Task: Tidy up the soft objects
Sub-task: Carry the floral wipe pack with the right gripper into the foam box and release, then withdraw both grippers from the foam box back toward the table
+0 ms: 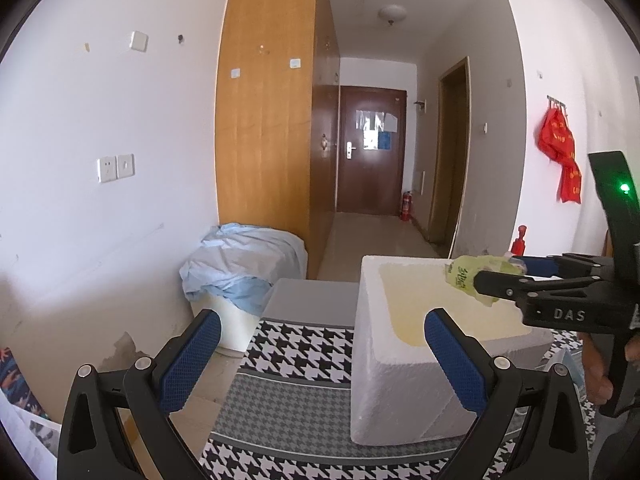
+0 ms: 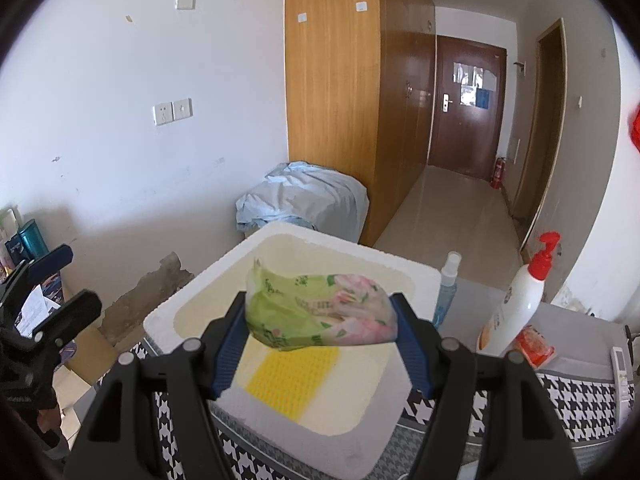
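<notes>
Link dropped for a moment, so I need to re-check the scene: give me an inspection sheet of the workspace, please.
Surface: houndstooth-patterned cloth covers the work surface.
Job's things: green and pink soft pack held above the open white foam box; a yellow textured pad lies inside the box.
Clutter: white pump bottle with red top, blue spray bottle, orange packet, remote control, all beside the box.
Grippers: right gripper shut on the soft pack; left gripper open, nothing between its fingers.
Cables: nothing seen.
Surroundings: wooden wardrobe, bin draped in blue cloth, dark door down the hallway.
</notes>
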Tool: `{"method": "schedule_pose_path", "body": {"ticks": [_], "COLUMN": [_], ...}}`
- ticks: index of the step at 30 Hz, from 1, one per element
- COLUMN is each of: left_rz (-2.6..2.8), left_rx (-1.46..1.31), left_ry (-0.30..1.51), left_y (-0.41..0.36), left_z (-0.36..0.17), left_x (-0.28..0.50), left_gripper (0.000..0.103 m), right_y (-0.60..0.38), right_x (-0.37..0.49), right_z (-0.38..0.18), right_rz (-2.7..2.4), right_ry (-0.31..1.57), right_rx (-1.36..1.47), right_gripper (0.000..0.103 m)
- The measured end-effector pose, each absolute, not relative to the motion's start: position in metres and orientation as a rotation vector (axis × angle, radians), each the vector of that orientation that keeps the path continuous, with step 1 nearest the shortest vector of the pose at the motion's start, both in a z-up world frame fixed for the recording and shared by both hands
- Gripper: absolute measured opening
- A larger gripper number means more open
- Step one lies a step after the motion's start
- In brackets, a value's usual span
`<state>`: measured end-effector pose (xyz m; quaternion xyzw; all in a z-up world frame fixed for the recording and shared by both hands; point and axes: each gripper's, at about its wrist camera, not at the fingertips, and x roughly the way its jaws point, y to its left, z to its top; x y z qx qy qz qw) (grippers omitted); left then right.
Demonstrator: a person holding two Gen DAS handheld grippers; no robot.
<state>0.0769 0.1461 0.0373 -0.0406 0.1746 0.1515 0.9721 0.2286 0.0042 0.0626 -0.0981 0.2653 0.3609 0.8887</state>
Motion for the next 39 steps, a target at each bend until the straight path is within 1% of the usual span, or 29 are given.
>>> {"method": "schedule_pose_path", "body": {"ticks": [5, 8, 11, 13, 26, 28, 30, 39], "left_rz": [0.308, 0.311, 0.313, 0.314, 0.29, 0.284, 0.277, 0.26], "left_rx": [-0.089, -0.09, -0.09, -0.096, -0.089, -0.086, -0.085, -0.075], "left_ry": [0.353, 0.351, 0.354, 0.356, 0.349, 0.346, 0.342, 0.329], "left_y": [0.149, 0.149, 0.15, 0.151, 0.144, 0.142, 0.139, 0.128], "left_z": [0.036, 0.036, 0.036, 0.035, 0.037, 0.038, 0.039, 0.044], "left_x": [0.073, 0.072, 0.072, 0.073, 0.069, 0.069, 0.068, 0.066], "left_gripper": [0.102, 0.102, 0.102, 0.102, 0.102, 0.102, 0.102, 0.102], "right_y": [0.01, 0.012, 0.013, 0.012, -0.011, -0.014, -0.017, -0.028], "right_x": [0.233, 0.233, 0.231, 0.229, 0.207, 0.204, 0.199, 0.189], "right_z": [0.055, 0.052, 0.053, 0.054, 0.073, 0.076, 0.079, 0.084], "right_rz": [0.757, 0.75, 0.754, 0.764, 0.771, 0.776, 0.765, 0.767], "right_ry": [0.574, 0.584, 0.581, 0.574, 0.507, 0.494, 0.467, 0.439], "right_rx": [-0.205, -0.209, -0.209, -0.204, -0.174, -0.17, -0.171, -0.16], "right_gripper": [0.074, 0.078, 0.086, 0.088, 0.089, 0.096, 0.099, 0.099]}}
